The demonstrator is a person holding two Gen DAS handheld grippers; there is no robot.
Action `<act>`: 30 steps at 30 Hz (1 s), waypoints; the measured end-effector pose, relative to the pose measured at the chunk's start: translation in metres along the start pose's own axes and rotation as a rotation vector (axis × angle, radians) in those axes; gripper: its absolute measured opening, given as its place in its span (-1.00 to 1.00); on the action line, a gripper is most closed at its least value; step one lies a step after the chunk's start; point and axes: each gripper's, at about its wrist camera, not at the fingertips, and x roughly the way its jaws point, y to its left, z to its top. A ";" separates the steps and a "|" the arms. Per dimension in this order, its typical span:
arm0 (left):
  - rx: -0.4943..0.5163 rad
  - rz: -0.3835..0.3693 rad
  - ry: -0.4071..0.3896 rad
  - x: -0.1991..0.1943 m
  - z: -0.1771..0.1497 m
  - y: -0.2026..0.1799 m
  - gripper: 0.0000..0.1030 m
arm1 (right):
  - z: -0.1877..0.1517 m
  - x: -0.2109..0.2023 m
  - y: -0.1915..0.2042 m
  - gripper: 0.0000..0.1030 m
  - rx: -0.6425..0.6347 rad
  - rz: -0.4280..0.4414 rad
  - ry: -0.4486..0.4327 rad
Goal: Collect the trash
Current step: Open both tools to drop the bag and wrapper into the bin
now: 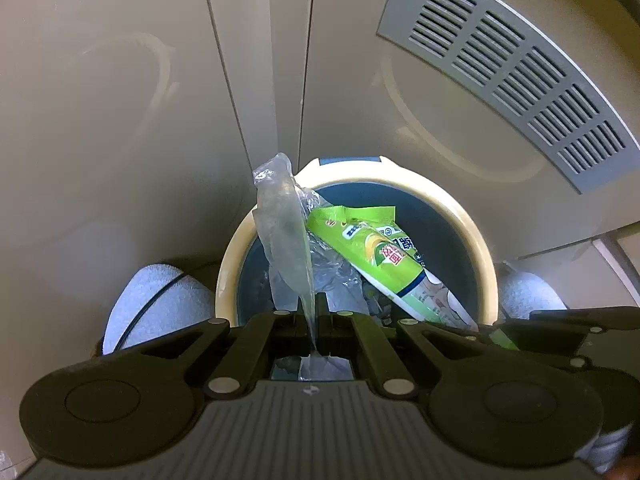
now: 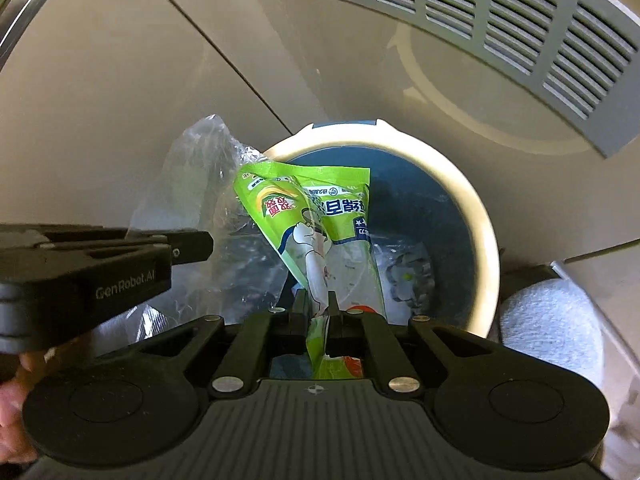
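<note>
A round trash bin with a cream rim (image 1: 476, 240) (image 2: 476, 208) and dark blue inside stands on the floor below both grippers. My left gripper (image 1: 315, 312) is shut on a clear plastic bag (image 1: 282, 232) that hangs over the bin's left side. My right gripper (image 2: 318, 312) is shut on a green snack wrapper (image 2: 316, 216) held over the bin's mouth. The wrapper shows in the left wrist view (image 1: 380, 256), and the clear bag shows in the right wrist view (image 2: 192, 184). The left gripper's body (image 2: 100, 264) reaches in from the left of the right wrist view.
Beige cabinet doors (image 1: 120, 120) stand behind the bin, with a grey vent grille (image 1: 516, 72) (image 2: 500, 12) to the upper right. The person's light slippers (image 1: 160, 304) (image 2: 552, 312) flank the bin. Small scraps (image 2: 408, 276) lie at the bin's bottom.
</note>
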 end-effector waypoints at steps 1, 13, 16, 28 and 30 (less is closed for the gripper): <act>-0.004 0.000 0.008 0.002 0.000 0.000 -1.00 | 0.001 0.002 -0.002 -0.84 0.010 0.005 0.004; 0.003 -0.003 0.001 0.004 0.001 0.004 -0.82 | 0.004 0.001 -0.003 -0.40 0.058 -0.028 -0.014; -0.004 0.013 -0.042 -0.007 0.000 0.007 0.20 | 0.004 -0.011 -0.005 0.02 0.064 -0.052 -0.061; -0.087 -0.033 -0.142 -0.061 -0.014 0.043 0.88 | -0.015 -0.067 -0.010 0.30 0.022 -0.042 -0.162; -0.094 -0.034 -0.148 -0.068 -0.017 0.046 0.88 | -0.021 -0.077 -0.009 0.42 0.002 -0.042 -0.179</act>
